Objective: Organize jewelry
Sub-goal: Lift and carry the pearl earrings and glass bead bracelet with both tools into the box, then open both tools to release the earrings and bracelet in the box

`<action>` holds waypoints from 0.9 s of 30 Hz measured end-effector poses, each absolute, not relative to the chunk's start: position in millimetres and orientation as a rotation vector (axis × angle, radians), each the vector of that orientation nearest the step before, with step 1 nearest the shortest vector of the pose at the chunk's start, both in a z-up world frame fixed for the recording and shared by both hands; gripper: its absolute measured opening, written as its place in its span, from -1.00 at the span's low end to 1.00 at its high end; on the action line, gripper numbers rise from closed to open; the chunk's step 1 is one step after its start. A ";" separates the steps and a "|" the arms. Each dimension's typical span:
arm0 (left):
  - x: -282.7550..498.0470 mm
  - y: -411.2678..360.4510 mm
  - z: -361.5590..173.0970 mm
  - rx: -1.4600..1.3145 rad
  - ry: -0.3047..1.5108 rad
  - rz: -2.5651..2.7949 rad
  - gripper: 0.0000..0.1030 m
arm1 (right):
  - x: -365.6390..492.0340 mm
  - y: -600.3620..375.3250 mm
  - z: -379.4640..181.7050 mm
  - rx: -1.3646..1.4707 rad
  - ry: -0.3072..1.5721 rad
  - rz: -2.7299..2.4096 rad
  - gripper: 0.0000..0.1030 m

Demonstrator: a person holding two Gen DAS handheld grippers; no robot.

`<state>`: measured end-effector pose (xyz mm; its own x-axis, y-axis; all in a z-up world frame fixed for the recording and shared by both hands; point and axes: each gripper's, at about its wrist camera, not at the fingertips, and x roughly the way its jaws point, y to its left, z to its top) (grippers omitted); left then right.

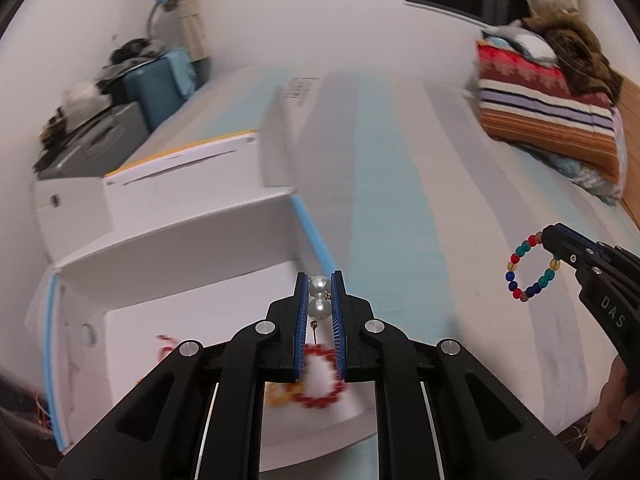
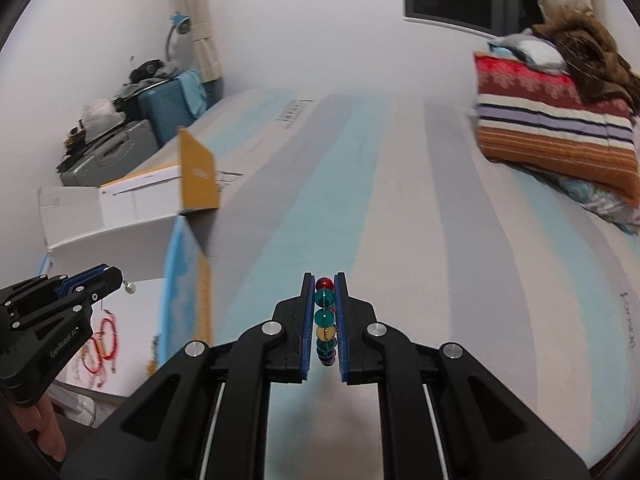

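Observation:
My left gripper (image 1: 320,284) is shut on a pearl earring (image 1: 319,298), two white pearls one above the other with a gold pin hanging below. It hovers over an open white box (image 1: 192,320) that holds red bracelets (image 1: 320,384). My right gripper (image 2: 324,284) is shut on a bracelet of coloured beads (image 2: 325,316), seen edge-on between the blue pads. In the left wrist view that bead bracelet (image 1: 530,268) hangs as a ring from the right gripper (image 1: 556,248) above the striped bed. The left gripper (image 2: 118,280) appears at lower left of the right wrist view, pearl (image 2: 130,288) at its tip.
A striped bed (image 2: 360,220) fills the middle. Folded blankets (image 2: 556,128) and a brown coat lie at the far right. Open white boxes with a yellow flap (image 2: 198,176) stand at the bed's left edge. Suitcases (image 2: 168,108) and clutter sit in the far left corner.

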<state>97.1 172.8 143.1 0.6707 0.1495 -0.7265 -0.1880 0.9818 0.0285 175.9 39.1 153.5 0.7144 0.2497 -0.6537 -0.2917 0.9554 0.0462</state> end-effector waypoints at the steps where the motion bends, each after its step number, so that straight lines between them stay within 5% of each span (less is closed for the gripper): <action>1: 91.5 185.0 145.3 -0.059 0.811 0.211 -0.79 | 173.8 45.8 154.7 -0.065 0.712 0.310 -0.83; 14: 35.6 296.8 137.0 -0.168 0.831 0.372 -0.79 | 144.9 178.7 162.3 -0.153 0.697 0.489 -0.83; 27: 21.5 356.8 74.4 -0.234 0.971 0.431 -0.79 | 155.7 255.2 84.6 -0.230 0.865 0.521 -0.83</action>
<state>21.6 356.8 74.4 0.4892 0.2483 -0.8361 -0.4536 0.8912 -0.0008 155.7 255.2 84.6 0.5342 0.3413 -0.7734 -0.5235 0.8519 0.0144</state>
